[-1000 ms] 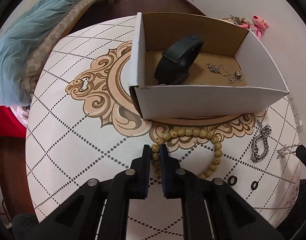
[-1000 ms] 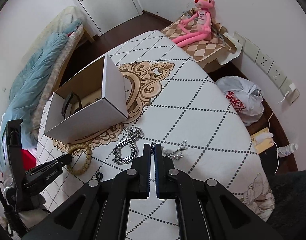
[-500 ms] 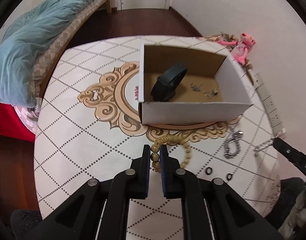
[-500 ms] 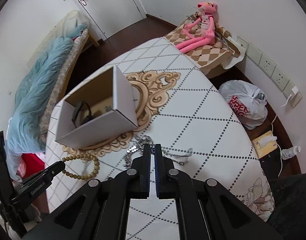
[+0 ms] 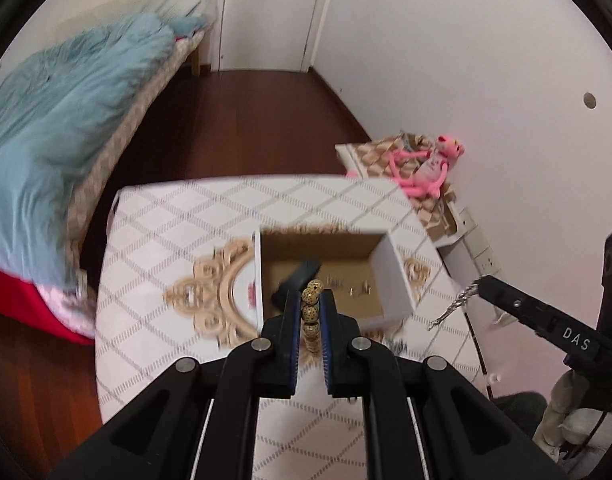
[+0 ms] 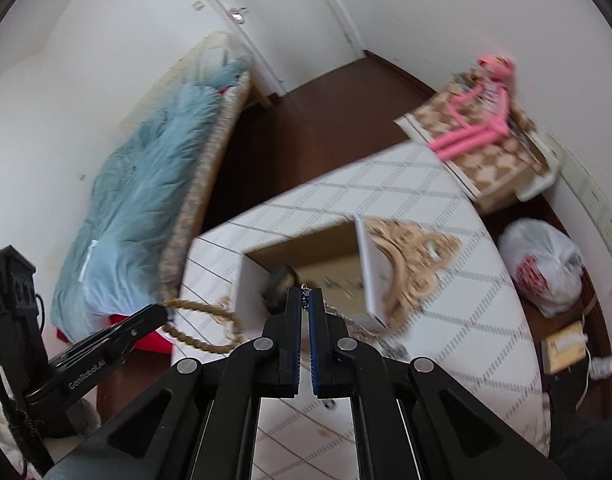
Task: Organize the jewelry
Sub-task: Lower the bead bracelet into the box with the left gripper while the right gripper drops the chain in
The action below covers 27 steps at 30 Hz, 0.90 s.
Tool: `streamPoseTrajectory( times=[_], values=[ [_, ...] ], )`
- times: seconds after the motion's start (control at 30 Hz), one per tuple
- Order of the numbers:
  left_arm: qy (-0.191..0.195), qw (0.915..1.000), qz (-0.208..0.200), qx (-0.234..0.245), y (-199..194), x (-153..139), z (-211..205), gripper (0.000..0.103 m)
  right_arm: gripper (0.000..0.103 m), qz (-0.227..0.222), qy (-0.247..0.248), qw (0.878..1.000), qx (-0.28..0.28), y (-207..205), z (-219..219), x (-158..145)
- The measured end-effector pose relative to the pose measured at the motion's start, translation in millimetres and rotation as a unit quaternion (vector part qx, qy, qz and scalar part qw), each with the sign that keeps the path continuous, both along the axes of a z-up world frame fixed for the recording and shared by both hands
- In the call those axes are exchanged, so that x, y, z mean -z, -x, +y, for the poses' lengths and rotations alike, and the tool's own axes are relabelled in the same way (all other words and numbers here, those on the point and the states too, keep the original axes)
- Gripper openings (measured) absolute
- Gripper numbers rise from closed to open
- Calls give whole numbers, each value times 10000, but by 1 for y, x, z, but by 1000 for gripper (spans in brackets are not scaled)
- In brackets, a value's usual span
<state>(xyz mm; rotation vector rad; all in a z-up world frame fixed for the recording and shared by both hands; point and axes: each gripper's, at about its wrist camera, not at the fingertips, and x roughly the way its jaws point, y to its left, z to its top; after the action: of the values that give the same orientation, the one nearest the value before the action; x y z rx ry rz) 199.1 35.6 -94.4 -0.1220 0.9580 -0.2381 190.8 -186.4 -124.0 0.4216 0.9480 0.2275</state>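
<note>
We are holding both pieces raised above the desk [image 5: 154,264] for dropping into the box [image 5: 389,276]: left gripper [image 5: 310,308] clenching the bead bracelet [image 5: 310,304], right gripper [image 6: 304,310] pinching a silver chain [image 5: 459,300].

Left gripper [image 5: 310,300] fingers [image 5: 290,312] pinch the bead bracelet [image 5: 310,307] above the open cardboard box [image 5: 393,272].
</note>
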Motion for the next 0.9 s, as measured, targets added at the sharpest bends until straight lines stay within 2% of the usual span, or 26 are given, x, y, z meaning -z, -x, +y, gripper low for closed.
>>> streamPoseTrajectory(
  times=[0.17,0.43,0.57,0.77,0.83,0.87,0.9],
  values=[
    [-50,9999,61,123,-42,-1,-5,6,3,99,145,9995,-272,-45,14,-2],
    [-204,9978,600,190,-99,42,-12,7,3,913,441,9928,-642,-117,27,49],
    [-264,9957,874,161,-116,63,-14,7,3,1128,702,9885,-729,-137,31,68],
    [-595,9938,928,-109,-126,67,-14,12,4,1287,947,9832,-883,-152,35,79],
    [-687,9931,930,-193,-128,66,-12,13,10,1468,1034,9796,-905,-155,36,86],
    [-767,9925,920,-250,-128,66,-11,14,21,1522,1069,9784,-903,-155,36,88],
    [-860,9918,895,-303,-128,66,-9,25,30,1541,1131,9776,-881,-155,36,89]
  ],
)
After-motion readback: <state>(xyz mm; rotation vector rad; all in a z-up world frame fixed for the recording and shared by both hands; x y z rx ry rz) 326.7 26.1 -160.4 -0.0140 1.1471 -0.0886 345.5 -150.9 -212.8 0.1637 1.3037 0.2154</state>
